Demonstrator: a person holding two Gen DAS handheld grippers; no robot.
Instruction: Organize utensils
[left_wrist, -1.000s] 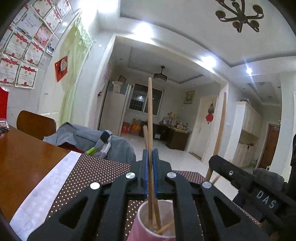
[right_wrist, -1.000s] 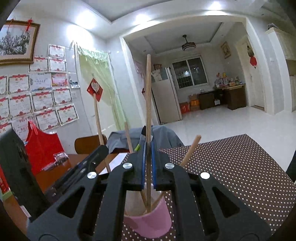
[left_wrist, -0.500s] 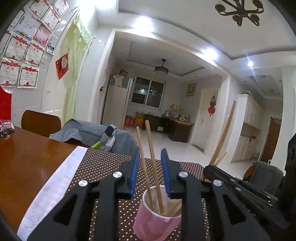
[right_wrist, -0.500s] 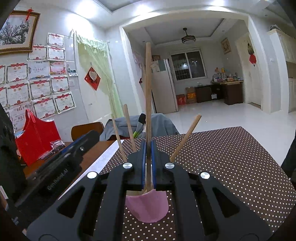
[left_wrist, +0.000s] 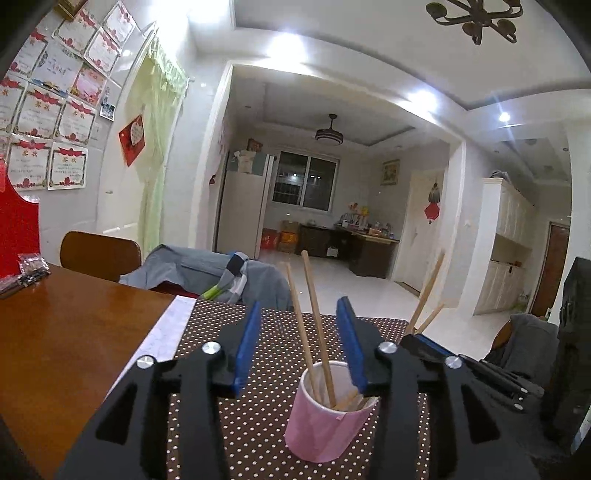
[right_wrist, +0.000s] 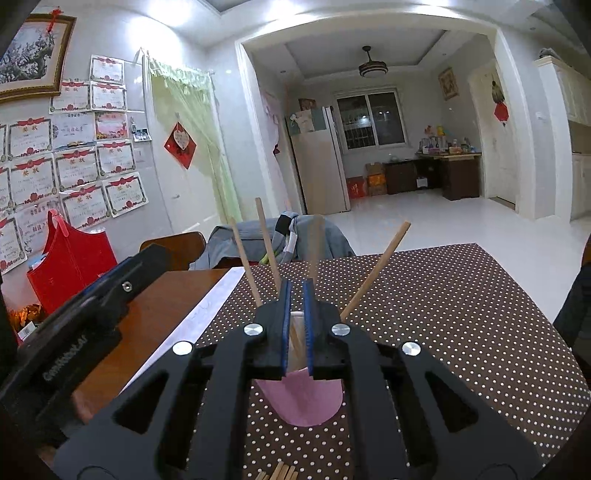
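Counter (left_wrist: 66, 343): pink cup (left_wrist: 325, 424) stands on the dotted cloth, chopsticks (left_wrist: 317, 325) upright inside | my left tongs (left_wrist: 299, 347) have spread wide, empty, stick delivered | my right tongs (right_wrist: 296, 325) have just parted narrowly; blurred stick dropping cupward.

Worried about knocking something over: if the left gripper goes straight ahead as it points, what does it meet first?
Probably the chopsticks in the pink cup, between the open left gripper fingers; depth is unclear.
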